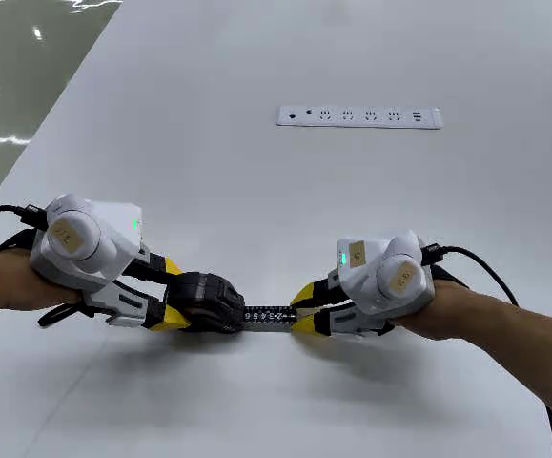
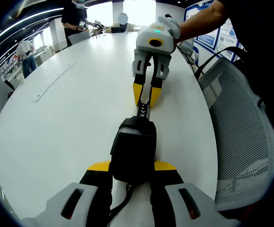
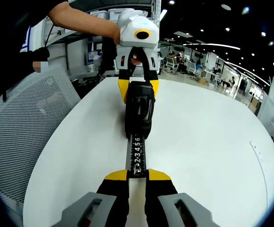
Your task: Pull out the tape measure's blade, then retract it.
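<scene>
The left tool [image 1: 173,294] pinches the black tape measure case [image 1: 207,298], low over the white surface [image 1: 256,191]; the right tool [image 1: 304,308] pinches its short blade [image 1: 268,314]. The case seems rigid and rather heavy, the blade thin and springy: hold the tip.

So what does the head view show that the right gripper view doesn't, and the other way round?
Head view: the person's right hand wrapped round the body of the right gripper. Right gripper view: a mesh chair beside the table and people in the background. Both: the left gripper clamped on the black tape measure, a short stretch of blade out, its end pinched by the right gripper, on the table.
</scene>
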The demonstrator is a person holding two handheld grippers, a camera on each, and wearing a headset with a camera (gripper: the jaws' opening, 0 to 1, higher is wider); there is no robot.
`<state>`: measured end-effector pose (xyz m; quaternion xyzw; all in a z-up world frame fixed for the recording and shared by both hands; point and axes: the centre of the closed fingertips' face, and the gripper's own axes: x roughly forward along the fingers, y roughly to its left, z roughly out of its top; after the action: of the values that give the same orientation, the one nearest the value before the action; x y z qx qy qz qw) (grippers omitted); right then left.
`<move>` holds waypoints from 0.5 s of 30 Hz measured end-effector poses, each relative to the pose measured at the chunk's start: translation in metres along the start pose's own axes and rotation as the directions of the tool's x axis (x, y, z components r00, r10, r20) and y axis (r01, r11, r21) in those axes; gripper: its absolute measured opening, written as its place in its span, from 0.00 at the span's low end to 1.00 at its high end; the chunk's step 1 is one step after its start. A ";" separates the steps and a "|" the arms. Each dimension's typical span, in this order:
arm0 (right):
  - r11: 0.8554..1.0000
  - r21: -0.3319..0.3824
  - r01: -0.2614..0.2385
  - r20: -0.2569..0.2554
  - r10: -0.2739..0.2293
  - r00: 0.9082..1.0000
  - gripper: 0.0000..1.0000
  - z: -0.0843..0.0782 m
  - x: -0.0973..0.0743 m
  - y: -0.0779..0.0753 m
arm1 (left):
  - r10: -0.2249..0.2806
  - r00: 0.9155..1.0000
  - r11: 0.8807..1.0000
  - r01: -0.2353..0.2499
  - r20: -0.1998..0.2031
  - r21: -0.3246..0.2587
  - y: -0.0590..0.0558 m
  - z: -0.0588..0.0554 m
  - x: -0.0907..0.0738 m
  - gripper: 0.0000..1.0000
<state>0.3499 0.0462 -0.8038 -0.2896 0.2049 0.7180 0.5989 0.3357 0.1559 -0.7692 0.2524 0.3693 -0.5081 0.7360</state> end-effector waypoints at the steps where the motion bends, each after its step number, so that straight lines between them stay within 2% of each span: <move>1: 1.000 0.000 0.001 0.000 -0.001 1.000 0.08 -0.001 0.000 0.000 | 0.000 1.000 1.000 0.000 0.000 0.000 0.000 0.000 0.000 0.25; 15: 1.000 -0.005 0.007 -0.009 -0.007 1.000 0.08 -0.009 -0.010 0.000 | 0.000 1.000 1.000 0.000 0.001 -0.005 0.000 0.000 0.001 0.25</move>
<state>0.3525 0.0331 -0.8036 -0.2951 0.2047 0.7152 0.5995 0.3362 0.1553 -0.7696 0.2505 0.3700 -0.5073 0.7369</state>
